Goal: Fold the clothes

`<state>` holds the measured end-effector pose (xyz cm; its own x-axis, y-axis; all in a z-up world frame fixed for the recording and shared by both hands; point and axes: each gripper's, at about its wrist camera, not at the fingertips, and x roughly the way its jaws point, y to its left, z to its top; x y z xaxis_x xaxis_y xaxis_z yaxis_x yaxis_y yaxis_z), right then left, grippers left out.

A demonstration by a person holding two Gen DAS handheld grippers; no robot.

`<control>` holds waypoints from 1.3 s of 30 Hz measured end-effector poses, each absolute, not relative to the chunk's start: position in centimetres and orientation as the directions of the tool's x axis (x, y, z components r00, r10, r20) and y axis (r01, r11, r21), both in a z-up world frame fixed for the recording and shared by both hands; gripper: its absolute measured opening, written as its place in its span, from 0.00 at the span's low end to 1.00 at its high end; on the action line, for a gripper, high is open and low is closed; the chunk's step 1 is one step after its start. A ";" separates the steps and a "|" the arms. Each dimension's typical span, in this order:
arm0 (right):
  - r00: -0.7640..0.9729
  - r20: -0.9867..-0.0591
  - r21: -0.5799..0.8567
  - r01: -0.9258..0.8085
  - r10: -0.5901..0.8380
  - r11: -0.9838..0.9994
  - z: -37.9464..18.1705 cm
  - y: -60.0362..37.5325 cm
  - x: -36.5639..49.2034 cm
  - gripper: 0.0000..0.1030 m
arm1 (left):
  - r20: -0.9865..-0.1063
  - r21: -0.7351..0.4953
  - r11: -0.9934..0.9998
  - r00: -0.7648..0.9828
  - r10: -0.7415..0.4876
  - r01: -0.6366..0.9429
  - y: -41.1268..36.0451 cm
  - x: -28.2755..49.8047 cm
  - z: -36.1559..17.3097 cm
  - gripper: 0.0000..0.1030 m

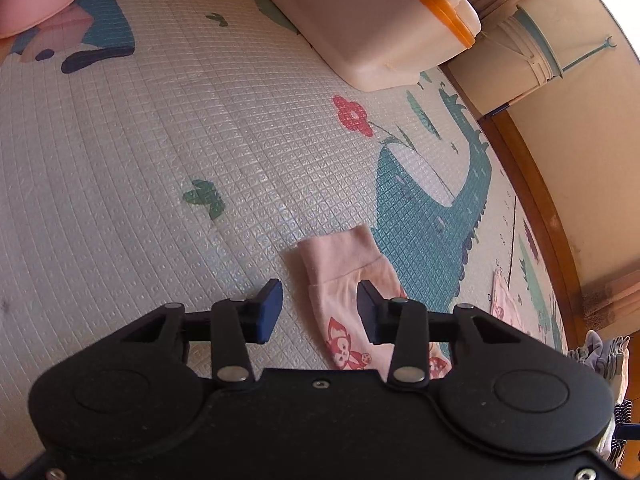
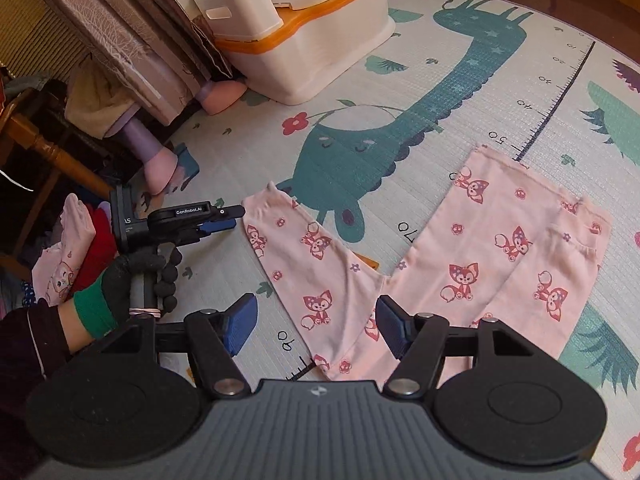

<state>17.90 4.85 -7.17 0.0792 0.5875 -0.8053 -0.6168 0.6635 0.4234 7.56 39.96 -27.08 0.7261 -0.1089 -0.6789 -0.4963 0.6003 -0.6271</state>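
Both tongs are open and hold nothing. The left tongs (image 1: pixel 319 307) hang just over one leg cuff of the pink pants (image 2: pixel 440 264), with the blue pads (image 1: pixel 269 310) apart on either side of the cuff. The right tongs (image 2: pixel 316 326) hang over the near edge of the pants, close to where the two legs meet, and their pads are wide apart too.

The pink pants have little red foxes on them. They lie flat on the play mat (image 2: pixel 400 92) on the floor, spread like a V. One leg runs up and to the left, toward the left tongs. The other part runs up and to the right, and it looks wider. I cannot tell for sure if that part is already folded over.

The left cuff is the end nearest the left tongs. The long way of that leg points from the right tongs out to the left tongs. So a fold would likely carry that cuff across to the right side.

A gloved hand (image 2: pixel 136 280) holds the left tongs. Far off on the mat sits a white and orange box (image 2: pixel 320 52). More clothes (image 2: pixel 68 256) are piled at the left.
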 end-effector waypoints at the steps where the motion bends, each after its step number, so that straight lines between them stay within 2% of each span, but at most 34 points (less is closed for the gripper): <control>1: 0.070 -0.802 0.433 -0.617 0.594 0.657 -7.1 5.7 17.7 0.64 | -0.669 -0.640 0.590 0.735 -0.113 -0.492 40.0 7.4 -27.2 0.34; 6: 0.013 -0.770 0.496 -0.617 0.638 0.612 -8.0 8.3 15.6 0.67 | -0.623 -0.689 0.560 0.771 -0.134 -0.460 39.8 6.8 -28.0 0.33; 8: -0.012 -0.780 0.489 -0.636 0.626 0.597 -8.9 8.8 15.0 0.68 | -0.614 -0.700 0.549 0.777 -0.137 -0.457 39.8 6.9 -28.3 0.30; 13: -0.029 -0.780 0.537 -0.545 0.625 0.644 -11.4 8.1 15.6 0.67 | -0.615 -0.715 0.502 0.780 -0.118 -0.488 40.3 6.4 -29.4 0.08; 18: -0.026 -0.776 0.564 -0.475 0.630 0.676 -14.1 7.3 16.5 0.62 | -0.611 -0.713 0.513 0.782 -0.123 -0.477 40.1 6.5 -29.2 0.04; 22: -0.024 -0.776 0.574 -0.443 0.630 0.689 -15.5 7.1 16.9 0.60 | -0.616 -0.669 0.598 0.779 -0.114 -0.442 38.9 7.2 -27.6 0.03; 29: 0.023 -0.728 0.641 -0.329 0.685 0.693 -17.0 6.6 18.6 0.60 | -0.607 -0.399 0.894 0.790 -0.091 -0.203 31.3 9.9 -22.4 0.03; 39: 0.136 -0.637 0.745 -0.145 0.758 0.652 -20.0 7.0 21.4 0.60 | -0.593 -0.023 0.997 0.802 -0.072 0.072 21.7 9.7 -22.4 0.03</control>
